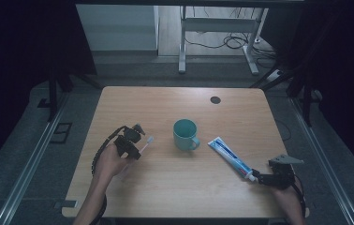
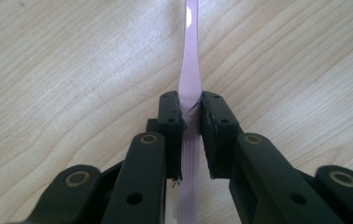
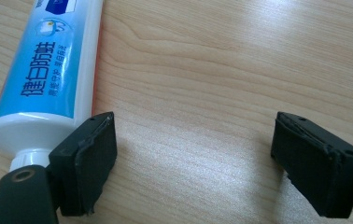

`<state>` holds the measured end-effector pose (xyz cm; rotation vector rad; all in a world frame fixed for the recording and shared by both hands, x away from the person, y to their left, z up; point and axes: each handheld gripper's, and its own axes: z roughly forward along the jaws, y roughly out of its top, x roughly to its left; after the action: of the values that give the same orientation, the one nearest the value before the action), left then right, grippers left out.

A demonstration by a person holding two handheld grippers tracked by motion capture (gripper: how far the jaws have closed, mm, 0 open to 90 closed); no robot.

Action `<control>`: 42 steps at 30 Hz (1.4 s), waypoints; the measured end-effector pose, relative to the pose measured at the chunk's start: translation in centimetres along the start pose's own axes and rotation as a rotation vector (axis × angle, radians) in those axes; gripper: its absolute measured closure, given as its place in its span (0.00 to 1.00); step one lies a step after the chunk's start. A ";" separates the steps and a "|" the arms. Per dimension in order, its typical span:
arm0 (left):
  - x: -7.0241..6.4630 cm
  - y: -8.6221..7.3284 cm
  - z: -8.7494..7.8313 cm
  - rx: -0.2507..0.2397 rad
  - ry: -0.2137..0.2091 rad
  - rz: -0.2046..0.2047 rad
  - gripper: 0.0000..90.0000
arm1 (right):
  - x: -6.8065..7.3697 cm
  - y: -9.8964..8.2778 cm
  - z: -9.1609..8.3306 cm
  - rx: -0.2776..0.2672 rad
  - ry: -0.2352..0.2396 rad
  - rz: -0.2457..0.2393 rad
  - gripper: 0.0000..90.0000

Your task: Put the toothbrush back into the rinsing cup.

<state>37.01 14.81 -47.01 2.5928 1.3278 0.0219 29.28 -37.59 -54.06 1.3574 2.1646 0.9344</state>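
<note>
**Tabletop inventory: toothbrush in hand, toothpaste and mug alongside**

Item 1 — pink toothbrush (image 2: pixel 189 84). I am holding it in my left gripper (image 2: pixel 191 116), whose jaws are pressing together on the slim, glossy plastic handle. The handle is running straight out ahead over the wood, narrowing and then widening slightly; a ribbed section is lying back between the jaws. In the high view the toothbrush (image 1: pixel 147 143) is pointing its pale head toward the mug, at the table's left half, lifted in my left gripper (image 1: pixel 140 149).

Item 2 — toothpaste tube (image 3: pixel 48 70). Soft, smooth tube, blue fading to white, with a red stripe down one edge and a white shoulder and cap. Large blue Chinese characters are running along its length, with smaller ones beside them that I am unable to read. It is lying flat on the right half of the table, cap end toward me, toothpaste tube (image 1: pixel 230 158) slanting away toward the mug.

Item 3 — my right gripper (image 3: pixel 193 154). Its black padded jaws are standing wide apart over bare wood, the tube's cap just beside one jaw, outside the gap. In the high view my right gripper (image 1: pixel 258 177) is resting at the cap.

Item 4 — teal mug (image 1: pixel 185 134), round, glazed, handle turned toward me, standing upright between the two.

Item 5 — table (image 1: pixel 165 187), light wood grain, rounded corners, a dark round grommet (image 1: pixel 215 100) near the far edge.
</note>
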 end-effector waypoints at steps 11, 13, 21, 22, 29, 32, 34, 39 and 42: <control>0.0 0.1 -1.3 -0.082 0.005 -0.001 0.88 | 0.0 0.0 0.0 0.000 0.000 0.000 0.16; -0.1 0.2 -1.8 -0.108 0.009 0.003 0.88 | 0.0 0.0 0.0 0.000 0.000 0.000 0.16; -0.5 0.4 -3.0 -0.178 0.020 0.014 0.88 | 0.0 0.0 0.0 0.000 0.000 0.000 0.16; -0.6 0.4 -3.2 -0.189 0.020 0.017 0.88 | 0.0 0.0 0.0 0.000 0.000 0.000 0.16; -0.8 0.7 -4.1 -0.237 0.022 0.035 0.88 | 0.0 0.0 0.0 0.000 0.000 0.001 0.16; -1.0 0.7 -4.4 -0.261 0.021 0.040 0.88 | 0.0 0.0 0.0 -0.001 0.000 0.001 0.16; -1.0 0.9 -4.8 -0.278 0.018 0.052 0.88 | 0.0 0.0 0.0 0.000 0.000 0.001 0.16; -1.3 1.0 -5.5 -0.315 0.022 0.073 0.88 | 0.0 0.0 0.0 0.000 0.000 0.001 0.16; -1.5 1.1 -5.9 -0.338 0.024 0.080 0.88 | 0.0 0.0 0.0 0.000 0.000 0.002 0.16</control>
<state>36.32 14.13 -40.86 2.3608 1.1158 0.2677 29.28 -37.57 -54.05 1.3595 2.1636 0.9347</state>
